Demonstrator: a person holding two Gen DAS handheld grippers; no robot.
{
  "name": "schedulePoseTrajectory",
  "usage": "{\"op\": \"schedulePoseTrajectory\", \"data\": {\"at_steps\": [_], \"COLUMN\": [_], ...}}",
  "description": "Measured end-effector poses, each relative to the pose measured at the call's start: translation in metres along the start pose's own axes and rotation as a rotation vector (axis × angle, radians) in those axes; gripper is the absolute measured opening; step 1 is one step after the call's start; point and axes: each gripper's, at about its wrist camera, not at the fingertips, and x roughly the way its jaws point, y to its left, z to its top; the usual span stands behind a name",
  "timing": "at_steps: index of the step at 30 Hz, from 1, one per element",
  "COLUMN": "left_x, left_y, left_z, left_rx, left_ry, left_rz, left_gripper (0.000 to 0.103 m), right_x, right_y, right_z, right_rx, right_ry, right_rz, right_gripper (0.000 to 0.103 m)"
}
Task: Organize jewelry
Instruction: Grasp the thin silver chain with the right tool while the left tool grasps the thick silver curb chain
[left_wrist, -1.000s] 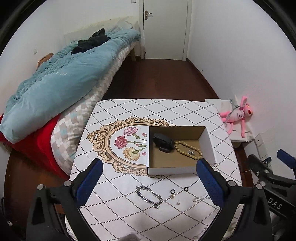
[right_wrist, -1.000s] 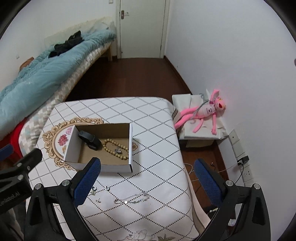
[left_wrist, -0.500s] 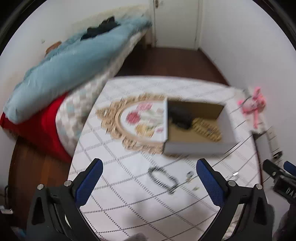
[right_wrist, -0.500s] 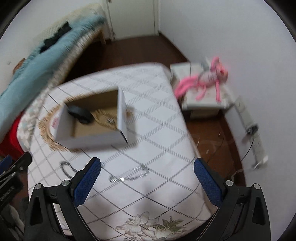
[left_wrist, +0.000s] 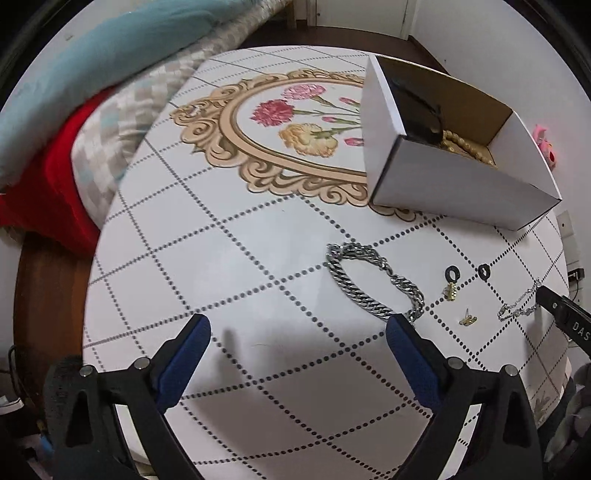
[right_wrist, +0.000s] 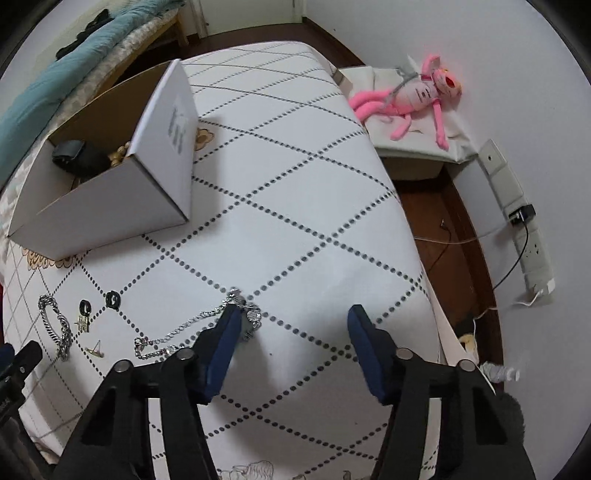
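Both tongs hung spread apart over the bench (left_wrist: 258, 236): left tongs (left_wrist: 297, 332) near the chunky chain (left_wrist: 373, 282), right tongs (right_wrist: 291, 321) beside the thin chain (right_wrist: 192, 328). Earrings (left_wrist: 452, 282) lay between the chains, before the box (left_wrist: 443, 177).

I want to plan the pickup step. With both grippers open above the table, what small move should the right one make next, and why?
Probably shift the right gripper slightly left and lower. The thin silver chain lies beside and under its left finger, not between the open fingers, and it is still outside the box.
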Motion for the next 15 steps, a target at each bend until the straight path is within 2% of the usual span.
{"op": "schedulePoseTrajectory", "data": {"at_steps": [3, 4, 5, 10, 11, 12, 15], "left_x": [0.000, -0.002, -0.003, -0.005, -0.002, 0.001, 0.008], "left_y": [-0.005, -0.008, -0.013, -0.047, -0.051, -0.056, -0.066], "left_z": [0.002, 0.003, 0.003, -0.003, -0.004, -0.005, -0.006], "left_rx": [0.004, 0.013, 0.025, 0.166, 0.181, 0.198, 0.232], "left_ry": [0.003, -0.005, -0.011, -0.026, -0.018, -0.009, 0.011], "left_rz": [-0.008, -0.017, -0.029, -0.052, -0.053, -0.053, -0.048], "left_gripper": [0.096, 0.096, 0.096, 0.096, 0.092, 0.082, 0.070], "right_x": [-0.002, -0.003, -0.003, -0.002, -0.002, -0.002, -0.002], "right_y": [0.006, 0.008, 0.009, 0.005, 0.004, 0.003, 0.003], "right_z": [0.000, 0.001, 0.001, 0.003, 0.003, 0.004, 0.003], "right_rx": [-0.022, -0.027, -0.031, -0.013, -0.010, -0.009, -0.009], "right_ry": [-0.023, -0.024, -0.023, -0.013, -0.011, -0.010, -0.006], "right_rz": [0.000, -0.002, -0.004, 0.019, 0.023, 0.025, 0.025], "right_gripper": [0.030, 0.015, 0.009, 0.007, 0.006, 0.006, 0.006]}}
